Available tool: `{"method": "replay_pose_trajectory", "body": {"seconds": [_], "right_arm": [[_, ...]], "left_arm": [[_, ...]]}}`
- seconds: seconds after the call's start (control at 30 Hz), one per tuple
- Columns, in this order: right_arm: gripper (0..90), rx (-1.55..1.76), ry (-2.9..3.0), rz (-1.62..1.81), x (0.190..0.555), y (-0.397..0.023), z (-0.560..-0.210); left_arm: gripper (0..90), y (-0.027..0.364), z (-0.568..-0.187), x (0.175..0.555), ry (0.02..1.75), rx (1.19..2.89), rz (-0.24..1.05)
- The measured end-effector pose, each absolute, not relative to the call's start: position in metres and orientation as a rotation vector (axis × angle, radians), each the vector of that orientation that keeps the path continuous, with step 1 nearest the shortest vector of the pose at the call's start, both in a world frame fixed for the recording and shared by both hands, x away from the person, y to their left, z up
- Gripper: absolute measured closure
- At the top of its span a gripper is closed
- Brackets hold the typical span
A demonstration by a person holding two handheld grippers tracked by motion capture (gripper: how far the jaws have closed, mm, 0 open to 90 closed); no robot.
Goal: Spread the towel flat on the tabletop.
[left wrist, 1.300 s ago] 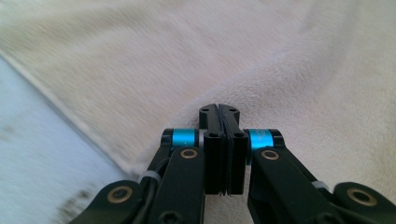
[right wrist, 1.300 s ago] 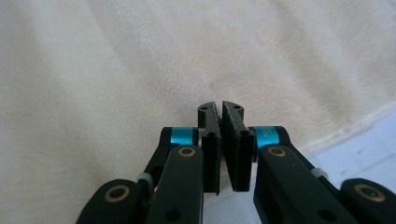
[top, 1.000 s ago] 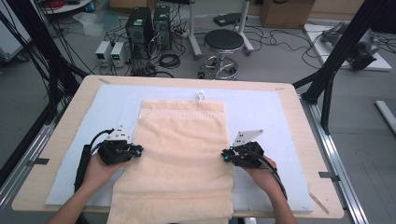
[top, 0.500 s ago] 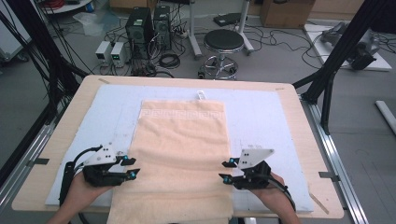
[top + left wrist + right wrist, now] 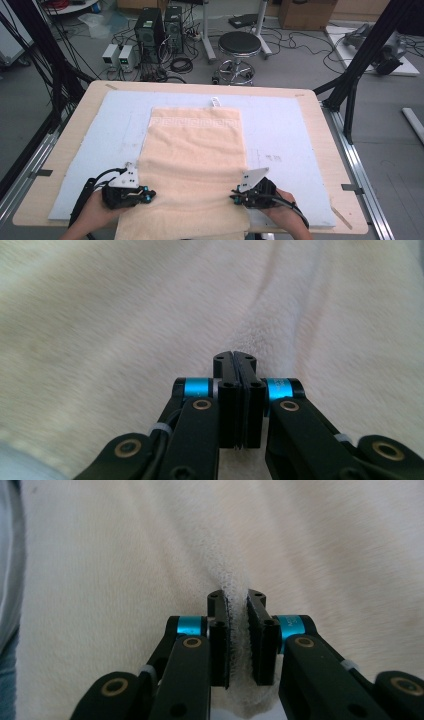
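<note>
A cream terry towel (image 5: 192, 165) lies lengthwise on a pale blue mat (image 5: 280, 135) that covers most of the wooden worktop (image 5: 327, 150). Its far end, with a woven border band and a small white hanging loop (image 5: 215, 101), lies flat near the far edge of the mat; its near end hangs over the near edge of the worktop.

The left claw (image 5: 148, 194) is at the towel's left edge, close to the near end, held in the person's left hand (image 5: 95, 212). In the left gripper view the left claw (image 5: 235, 362) has its two black jaws pressed together with no gap visible between them; they have just been closing. The towel's pile rises in a soft ridge right at the tips, but I cannot tell whether any cloth is caught between the jaws.

The right claw (image 5: 233, 195) is at the towel's right edge, level with the left one, held in the right hand (image 5: 282, 215). In the right gripper view the right claw (image 5: 236, 605) grips a pinched fold of the towel (image 5: 235, 580): cloth fills the narrow gap between the pads and bulges out below them. These jaws have also just been closing, onto the cloth.

Beyond the worktop, on the floor, stand a round black stool (image 5: 240, 45) and computer towers (image 5: 157, 27) among loose cables.
</note>
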State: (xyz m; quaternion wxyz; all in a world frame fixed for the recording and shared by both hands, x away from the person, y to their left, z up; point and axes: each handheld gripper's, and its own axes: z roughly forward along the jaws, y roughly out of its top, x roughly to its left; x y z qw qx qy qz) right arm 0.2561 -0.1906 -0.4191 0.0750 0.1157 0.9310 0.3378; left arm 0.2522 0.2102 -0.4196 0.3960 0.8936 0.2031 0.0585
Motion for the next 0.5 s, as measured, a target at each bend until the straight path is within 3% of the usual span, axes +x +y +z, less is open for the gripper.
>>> {"method": "replay_pose_trajectory", "body": {"seconds": [0.27, 0.33, 0.5], "right_arm": [[82.3, 0.506, 2.68, 1.007, 0.303, -0.193, -0.402], [81.9, 0.566, 2.676, 0.991, 0.314, -0.194, -0.406], [70.5, 0.62, 2.659, 1.014, 0.318, -0.199, -0.408]], "left_arm": [[89.5, 0.213, -0.397, 0.319, 0.741, 2.101, 0.332], [89.1, 0.215, -0.399, 0.331, 0.784, 2.082, 0.315], [75.3, 0.215, -0.396, 0.316, 0.705, 2.109, 0.276]]}}
